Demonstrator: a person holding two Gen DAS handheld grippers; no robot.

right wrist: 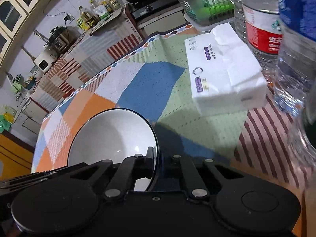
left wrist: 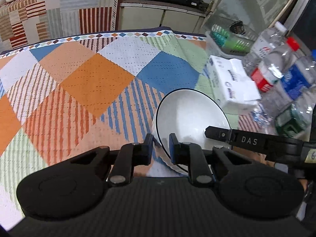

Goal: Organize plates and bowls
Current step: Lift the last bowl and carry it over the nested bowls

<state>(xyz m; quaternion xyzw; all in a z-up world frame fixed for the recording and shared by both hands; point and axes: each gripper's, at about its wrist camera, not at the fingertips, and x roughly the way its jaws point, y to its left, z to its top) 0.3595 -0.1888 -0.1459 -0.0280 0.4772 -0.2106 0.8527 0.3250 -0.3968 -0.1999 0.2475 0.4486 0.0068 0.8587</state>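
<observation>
A white bowl (left wrist: 189,112) with a thin dark rim sits tilted over the patchwork tablecloth (left wrist: 94,83). My left gripper (left wrist: 161,144) is shut on the bowl's near rim, one pad outside the wall and the blue pad inside. From the right, a finger of the right gripper (left wrist: 217,133) reaches over the bowl's right edge. In the right wrist view the same bowl (right wrist: 110,136) fills the lower left. There my right gripper (right wrist: 161,158) is shut on its rim, one finger inside and the other outside. The gripper bodies hide the bowl's lower part.
A white tissue pack (right wrist: 225,75) lies just beyond the bowl, also seen as the tissue pack (left wrist: 233,83). Several clear water bottles (left wrist: 276,73) crowd the table's right side. A green basket (right wrist: 207,6) stands at the far edge. A cloth-covered counter (left wrist: 49,15) runs behind.
</observation>
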